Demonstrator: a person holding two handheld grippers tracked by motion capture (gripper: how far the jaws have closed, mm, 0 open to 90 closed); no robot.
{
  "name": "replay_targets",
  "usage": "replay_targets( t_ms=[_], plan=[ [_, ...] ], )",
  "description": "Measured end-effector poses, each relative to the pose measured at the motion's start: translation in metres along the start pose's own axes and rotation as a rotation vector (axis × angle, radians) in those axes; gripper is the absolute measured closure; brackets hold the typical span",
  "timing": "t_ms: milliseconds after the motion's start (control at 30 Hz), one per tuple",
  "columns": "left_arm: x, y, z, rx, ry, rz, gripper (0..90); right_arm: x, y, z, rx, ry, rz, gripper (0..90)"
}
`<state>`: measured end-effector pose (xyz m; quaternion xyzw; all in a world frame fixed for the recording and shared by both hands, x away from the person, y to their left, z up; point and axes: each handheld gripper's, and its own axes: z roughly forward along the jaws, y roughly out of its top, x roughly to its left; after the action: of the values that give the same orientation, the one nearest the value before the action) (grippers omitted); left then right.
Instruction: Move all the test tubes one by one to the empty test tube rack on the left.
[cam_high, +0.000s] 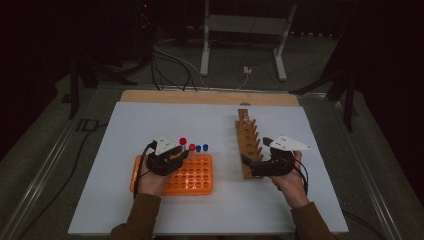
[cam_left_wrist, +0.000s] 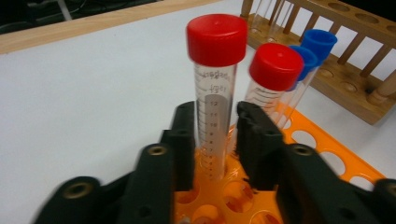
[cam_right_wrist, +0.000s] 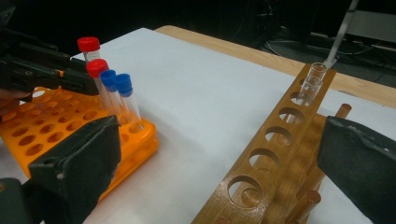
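Note:
A clear tube with a red cap (cam_left_wrist: 215, 93) stands at the near corner of the orange rack (cam_left_wrist: 327, 149), its cap higher than its neighbours. My left gripper (cam_left_wrist: 215, 116) is shut on its graduated body. Beside it are a second red-capped tube (cam_left_wrist: 275, 70) and two blue-capped tubes (cam_left_wrist: 313, 46). In the high view the left gripper (cam_high: 181, 154) sits over the orange rack's (cam_high: 200, 185) far edge. My right gripper (cam_right_wrist: 219, 163) is open wide, its jaws either side of the wooden rack's (cam_right_wrist: 280, 154) near end. The right gripper (cam_high: 256, 150) holds nothing.
Two uncapped clear tubes (cam_right_wrist: 315, 77) stand in the far holes of the wooden rack. The white board (cam_high: 150, 120) lies on a wooden table edge (cam_high: 200, 96). Cables and a metal stand (cam_high: 245, 30) are on the floor behind.

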<state>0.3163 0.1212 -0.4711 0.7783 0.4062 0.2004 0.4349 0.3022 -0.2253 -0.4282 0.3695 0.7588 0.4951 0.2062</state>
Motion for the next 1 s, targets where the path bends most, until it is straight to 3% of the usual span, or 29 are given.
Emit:
replay_targets(
  t_ms=[233,400,500,767,867,1000],
  plan=[
    [-0.005,-0.002,0.005,0.093,0.027,0.032,76.1,0.000,-0.001,0.000,0.003,0.004,-0.006,0.1],
    [-0.002,-0.003,0.004,0.095,0.017,0.018,75.8,0.000,-0.001,0.001,0.007,0.002,-0.005,0.1],
    [0.000,-0.004,0.002,0.075,-0.004,-0.009,73.4,-0.001,-0.001,0.002,0.008,0.000,-0.004,0.0],
    [0.010,-0.002,-0.015,-0.058,-0.092,-0.076,50.6,-0.008,0.004,0.006,0.019,-0.010,0.002,0.1],
    [0.011,-0.001,-0.020,-0.093,-0.101,-0.094,40.1,-0.011,0.006,0.008,0.024,-0.021,0.009,2.4],
    [0.009,0.001,-0.025,-0.104,-0.094,-0.073,24.5,-0.016,0.011,0.012,0.031,-0.040,0.001,4.4]
  ],
)
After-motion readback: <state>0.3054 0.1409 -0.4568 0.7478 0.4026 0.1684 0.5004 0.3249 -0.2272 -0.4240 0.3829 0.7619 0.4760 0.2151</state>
